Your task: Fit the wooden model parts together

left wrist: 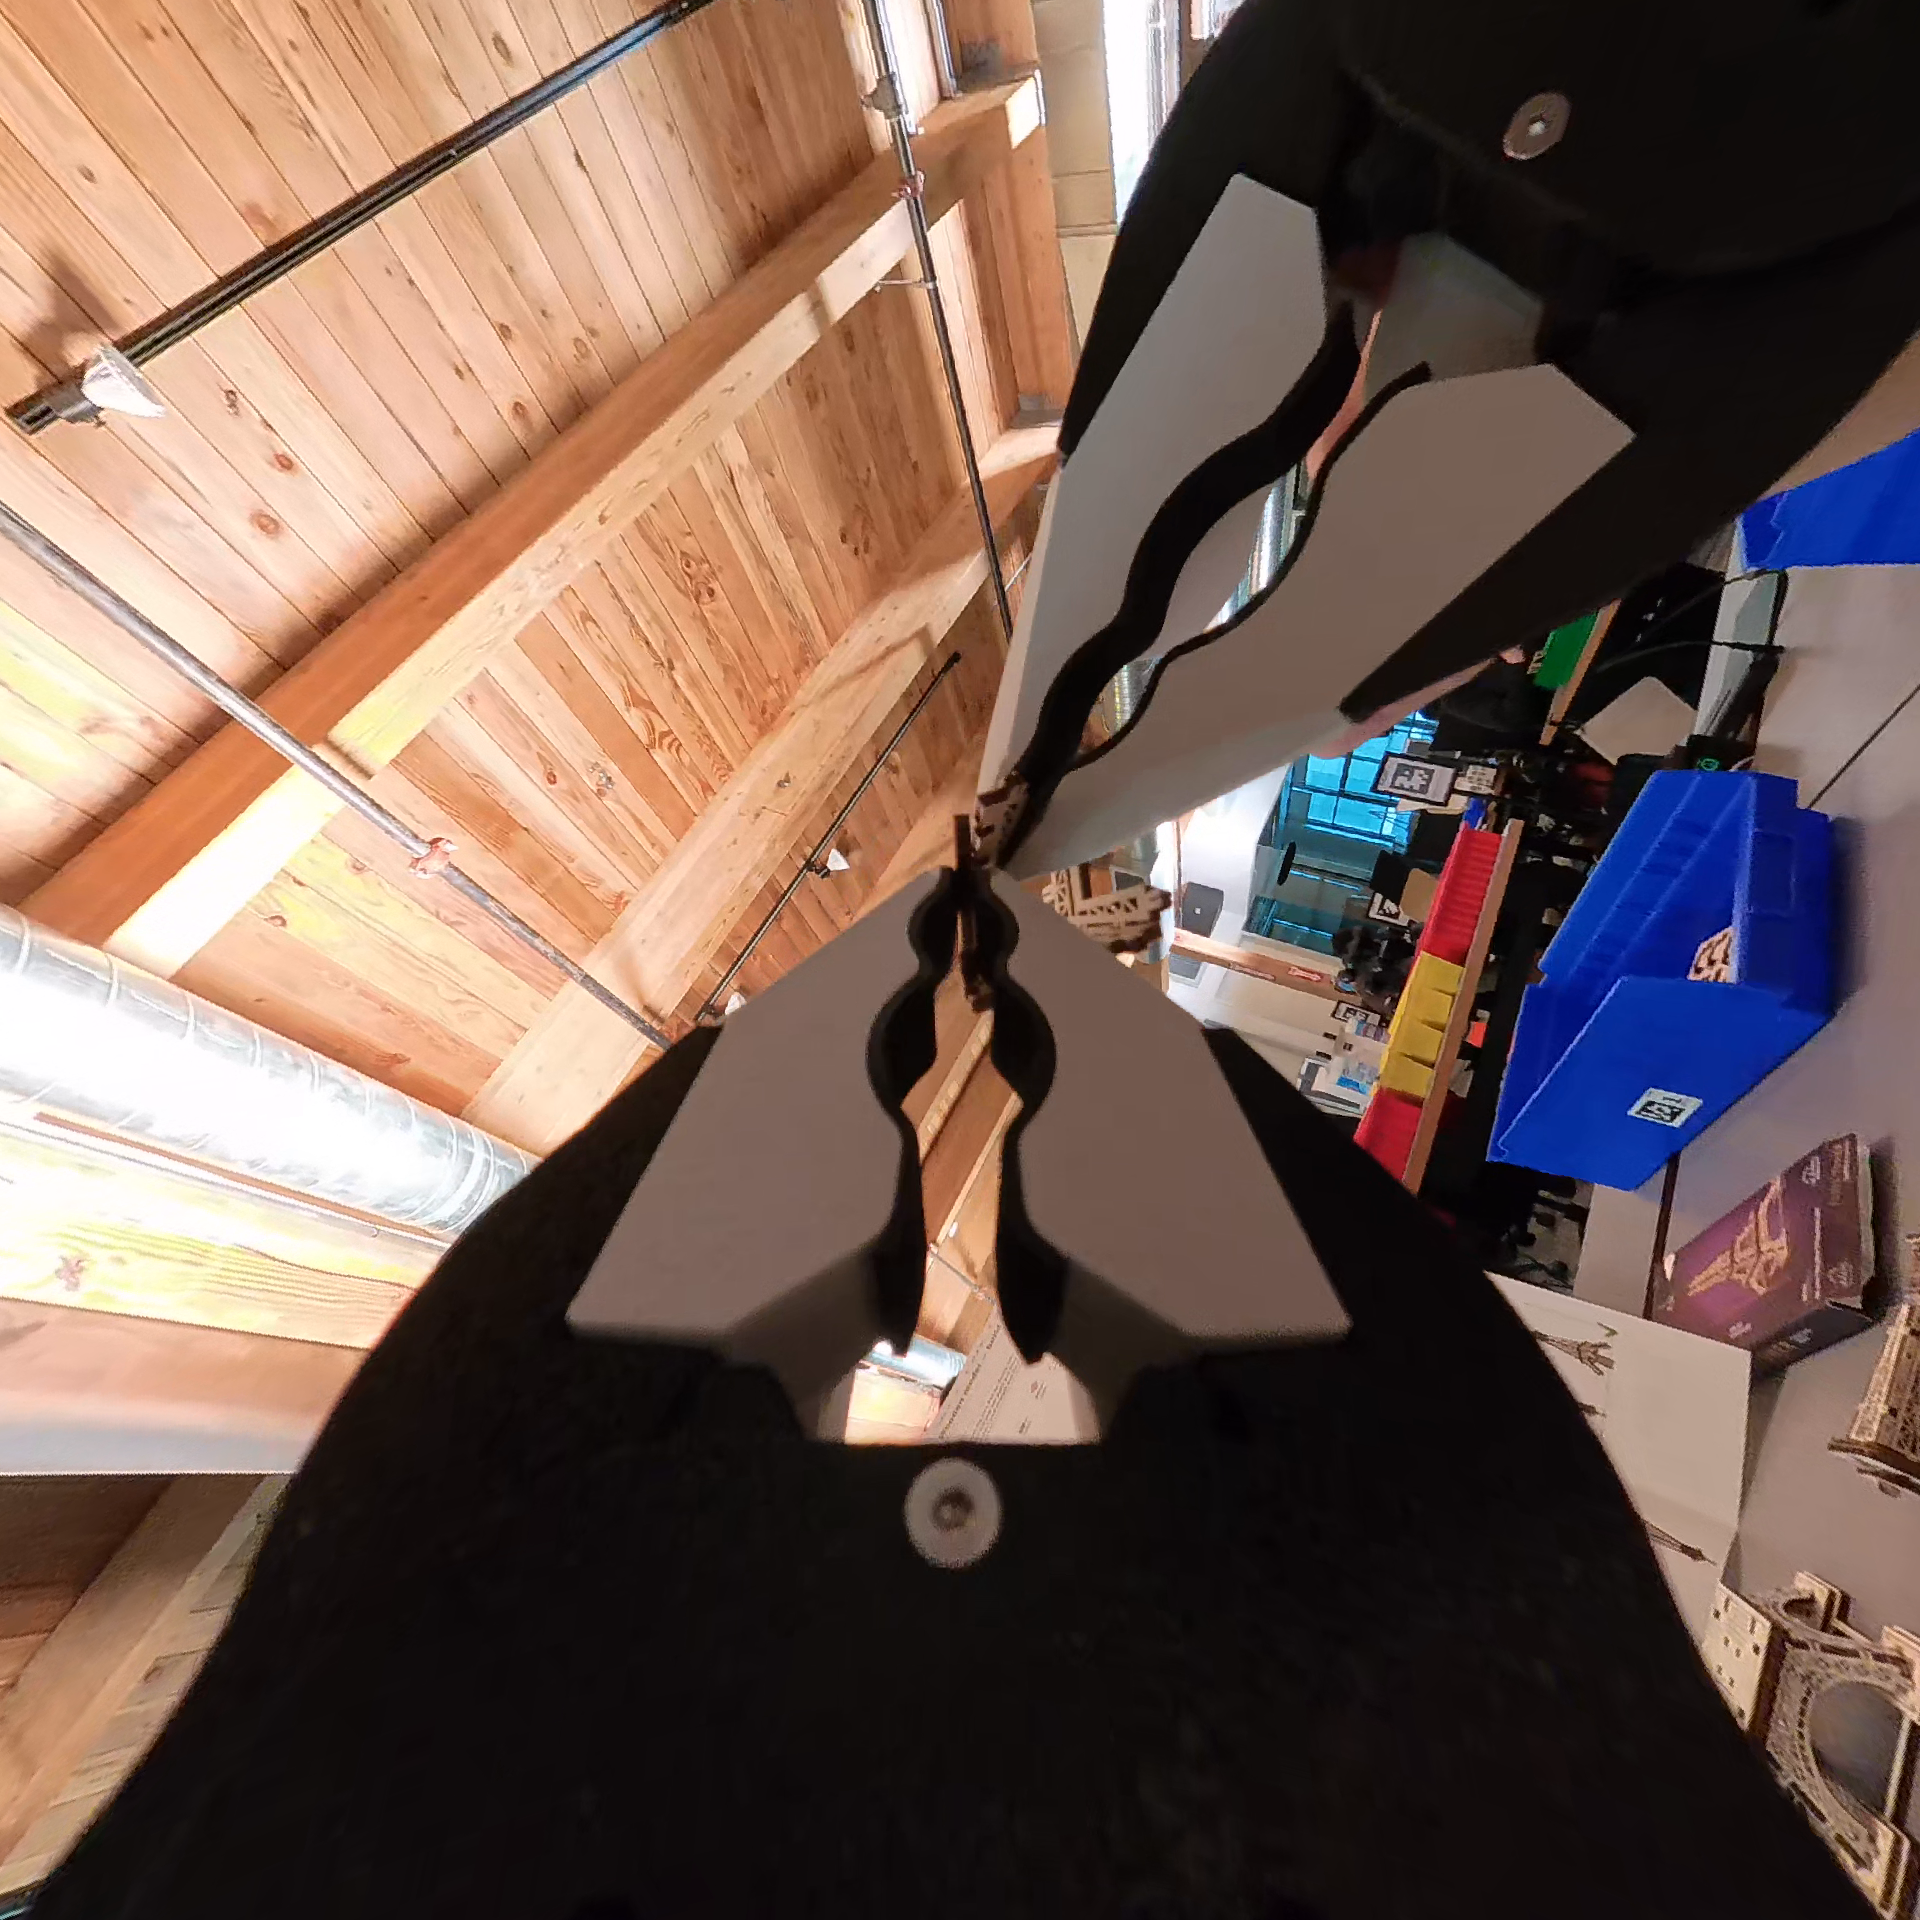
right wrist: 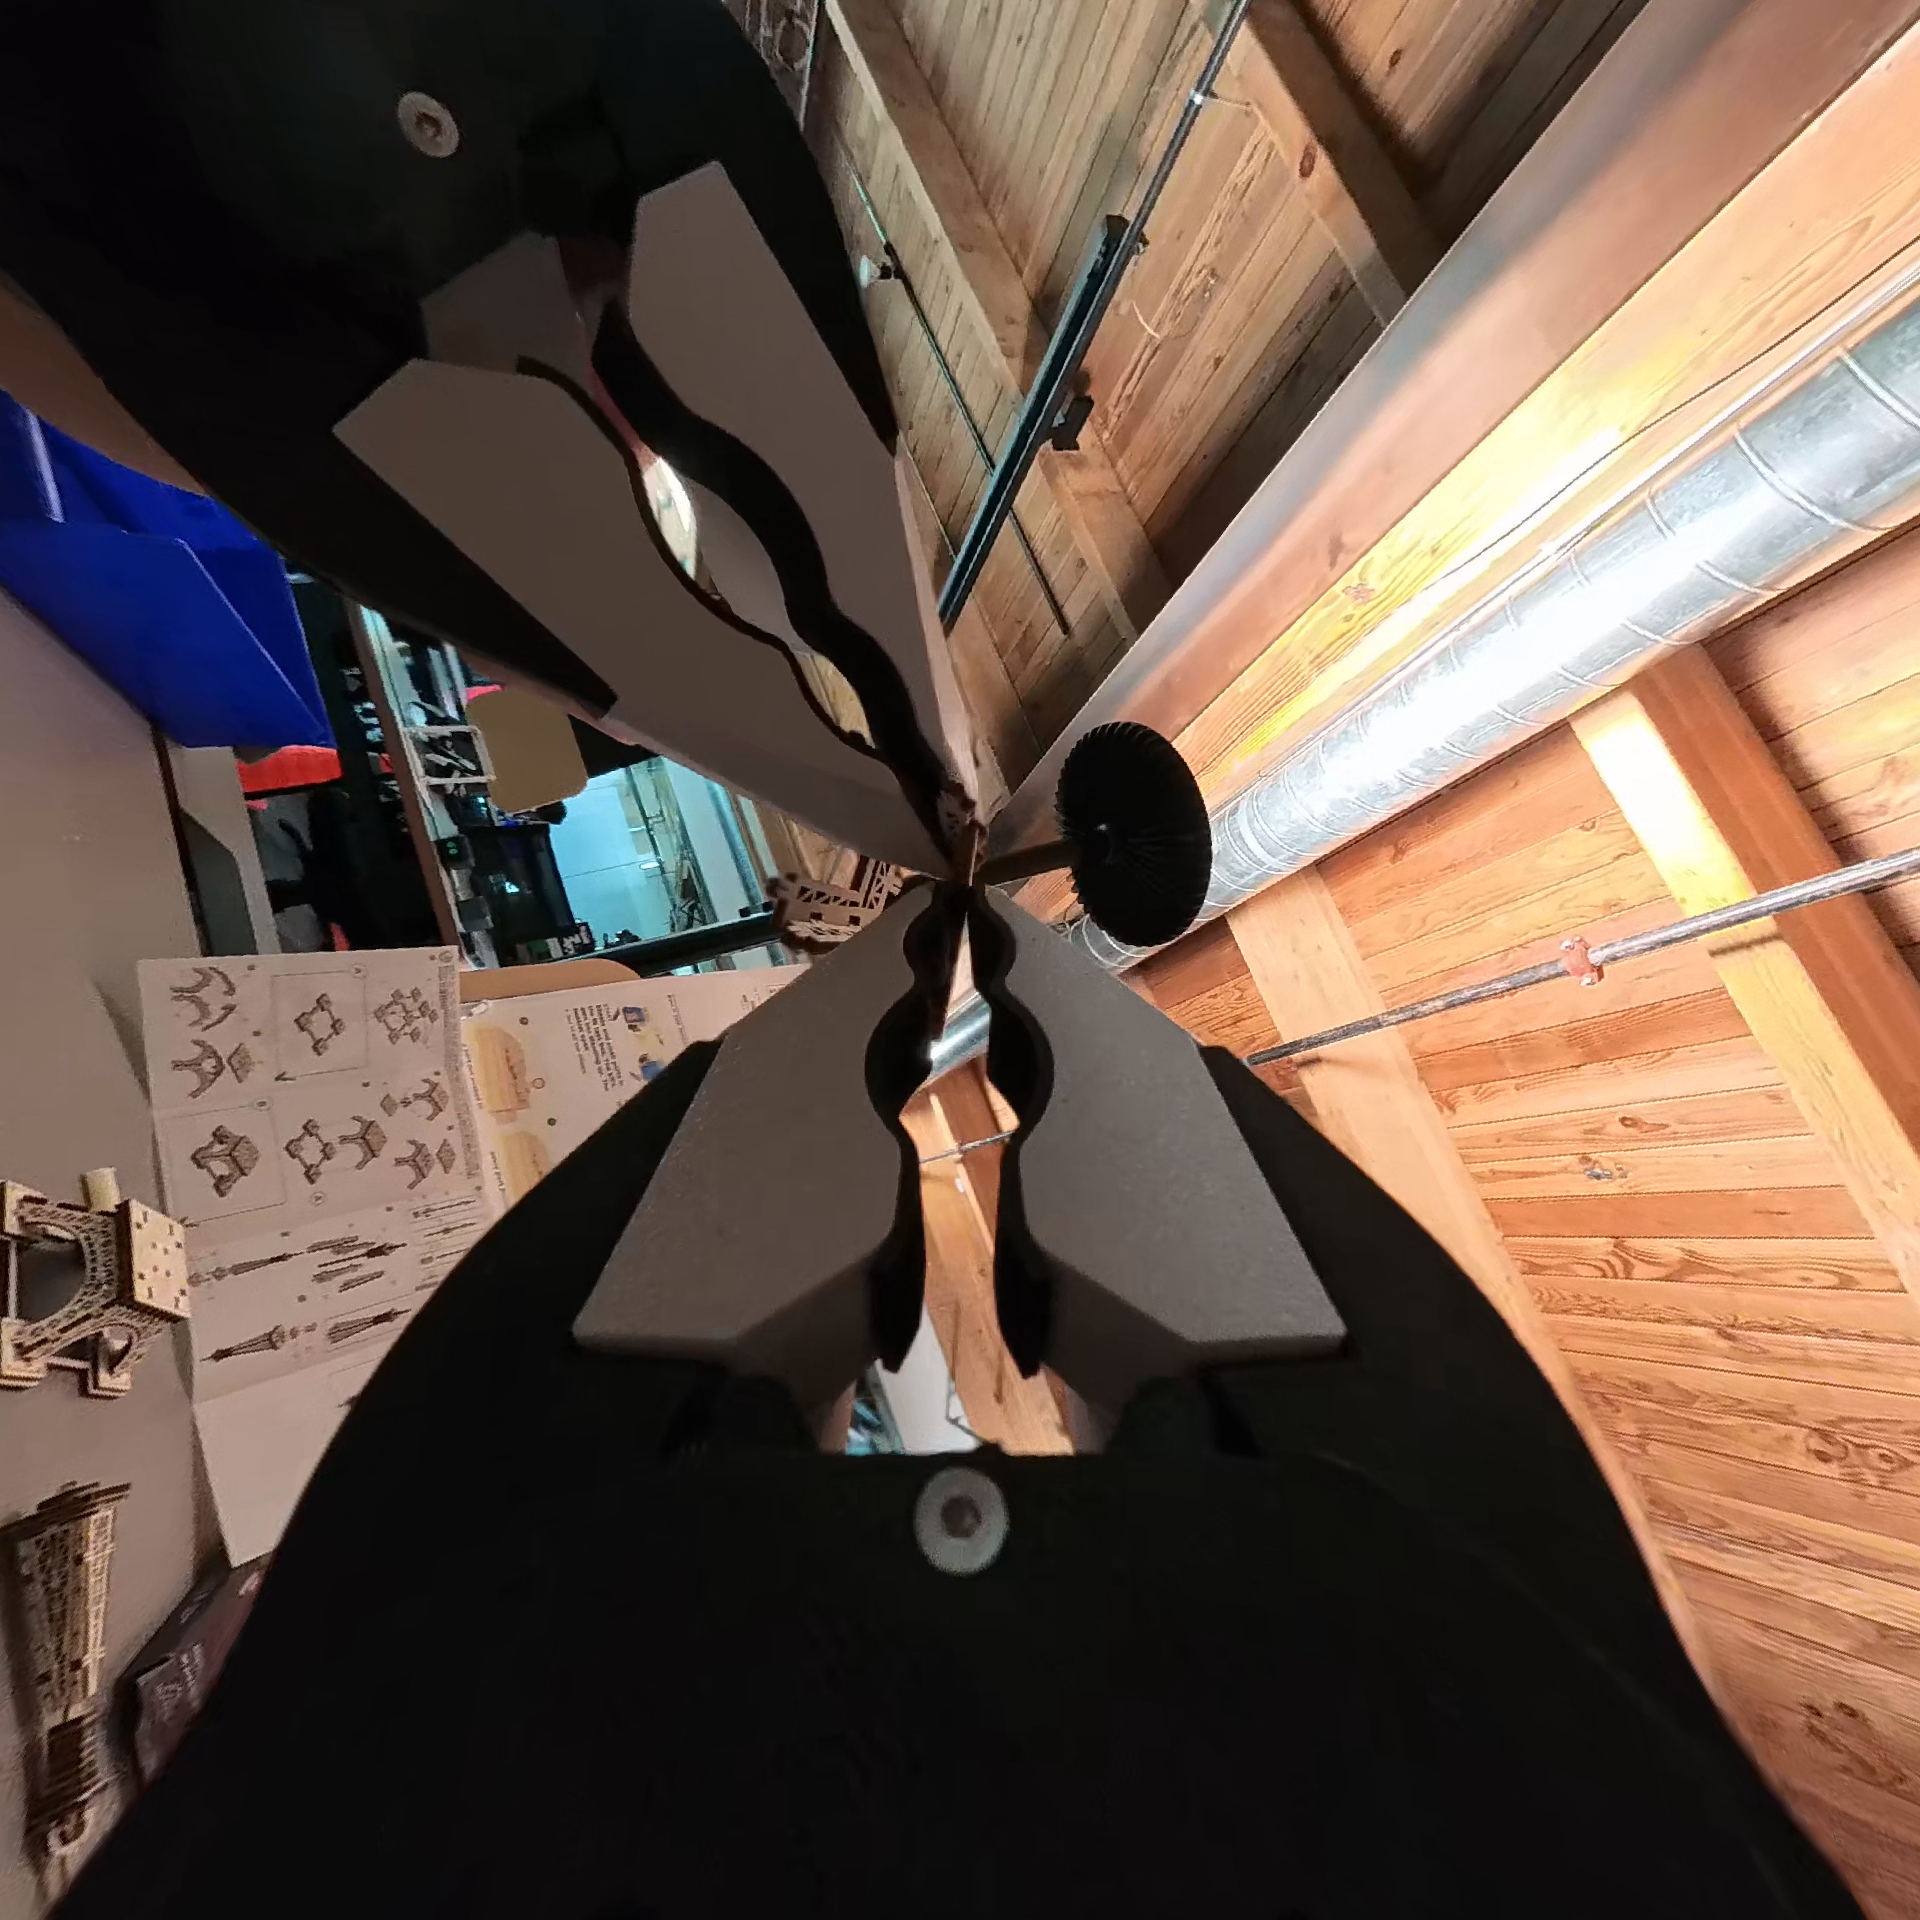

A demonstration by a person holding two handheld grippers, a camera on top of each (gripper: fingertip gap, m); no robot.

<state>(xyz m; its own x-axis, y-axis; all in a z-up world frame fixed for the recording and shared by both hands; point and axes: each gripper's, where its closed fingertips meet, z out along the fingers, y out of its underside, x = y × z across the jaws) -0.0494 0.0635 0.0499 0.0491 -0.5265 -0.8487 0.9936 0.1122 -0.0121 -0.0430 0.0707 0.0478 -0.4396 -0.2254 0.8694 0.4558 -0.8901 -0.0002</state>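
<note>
- Both grippers are tilted up toward the ceiling, tip to tip: in the left wrist view the left gripper (left wrist: pixel 971 902) comes up from below and the right gripper (left wrist: pixel 1006 831) drops in from the upper right, tips nearly touching.
- Thin wooden part (left wrist: pixel 971 940) sits edge-on between the left fingertips; another small wooden part (left wrist: pixel 1000 808) is at the right gripper's tips.
- Just right of those tips, behind them, a lattice model piece (left wrist: pixel 1110 906).
- Further right: storage bin (left wrist: pixel 1662 997), below it the kit box (left wrist: pixel 1766 1262).
- Right wrist view: instruction sheet (right wrist: pixel 312 1122) left of the fingers, tower base (right wrist: pixel 88 1288) beyond it.
</note>
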